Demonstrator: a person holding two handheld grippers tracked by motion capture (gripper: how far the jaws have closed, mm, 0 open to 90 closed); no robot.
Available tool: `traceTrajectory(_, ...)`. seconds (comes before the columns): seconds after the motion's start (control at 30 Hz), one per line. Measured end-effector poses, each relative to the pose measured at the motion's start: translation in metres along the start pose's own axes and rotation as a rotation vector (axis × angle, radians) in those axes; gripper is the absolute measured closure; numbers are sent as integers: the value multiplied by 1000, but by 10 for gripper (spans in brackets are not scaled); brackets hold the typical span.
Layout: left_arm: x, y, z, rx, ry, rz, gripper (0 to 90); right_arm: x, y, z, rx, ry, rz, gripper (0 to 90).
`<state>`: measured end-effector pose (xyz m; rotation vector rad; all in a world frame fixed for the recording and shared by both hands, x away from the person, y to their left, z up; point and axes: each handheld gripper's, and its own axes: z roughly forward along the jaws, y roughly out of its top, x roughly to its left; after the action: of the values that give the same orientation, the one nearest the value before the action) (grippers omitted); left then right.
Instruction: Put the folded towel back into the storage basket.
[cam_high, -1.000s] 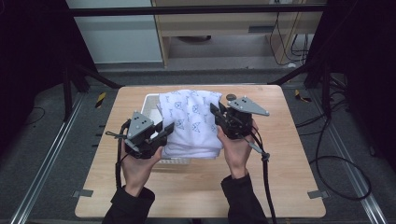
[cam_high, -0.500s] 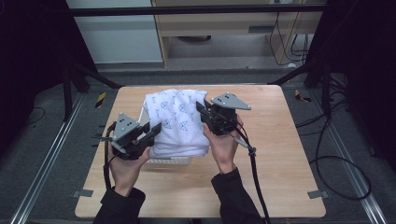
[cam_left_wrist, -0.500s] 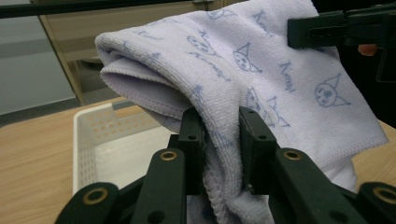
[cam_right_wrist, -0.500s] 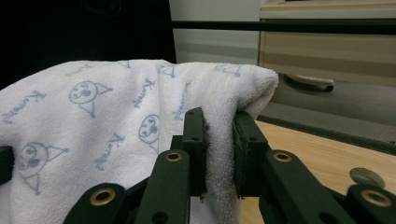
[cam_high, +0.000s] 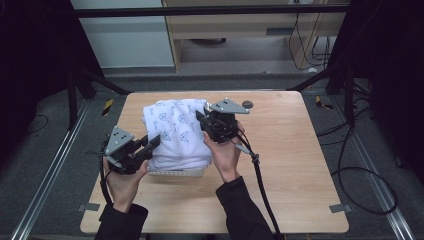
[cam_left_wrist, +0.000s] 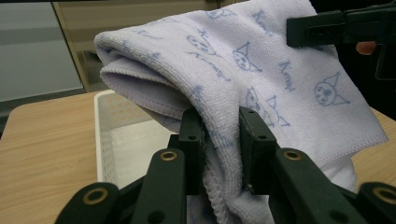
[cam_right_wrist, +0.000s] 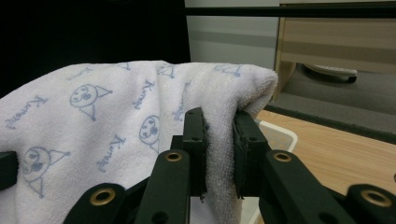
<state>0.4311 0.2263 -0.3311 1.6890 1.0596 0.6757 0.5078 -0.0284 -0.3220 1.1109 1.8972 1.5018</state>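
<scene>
Two grippers hold one towel between them: your left gripper (cam_high: 150, 145) pinches the near-left edge of the white towel (cam_high: 175, 131), your right gripper (cam_high: 204, 120) clamps its right side, both with jaws squeezed onto the cloth. In the left gripper view the pads bite a thick fold of the towel (cam_left_wrist: 261, 79); in the right gripper view the jaws close on a doubled edge of it (cam_right_wrist: 107, 126).

You carry the towel bunched above the white basket (cam_high: 175, 173), its long axis running from the near edge of the table (cam_high: 300, 165) toward the far edge, the blue cartoon print facing up. It drapes over the basket and hides most of it — you see the front wall from above, and a perforated side wall (cam_left_wrist: 106, 140) past the left jaws.

Beyond your right gripper a small dark round object (cam_high: 247, 104) lies on the table, too small to identify. A cable (cam_high: 260, 180) trails back from the right gripper.
</scene>
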Motion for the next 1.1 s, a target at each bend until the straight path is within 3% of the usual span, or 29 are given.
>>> traceTrajectory(0.2, 9, -1, 1, 1, 3, -12, 723, 3, 0, 9, -3, 15, 13, 778)
traceTrajectory(0.7, 41, -6, 19, 21, 31, -49, 722, 8, -4, 42, 7, 11, -7, 777)
traceTrajectory(1.1, 49, -14, 38, 60, 50, -45, 723, 0, -14, 67, 46, 5, 3, 776)
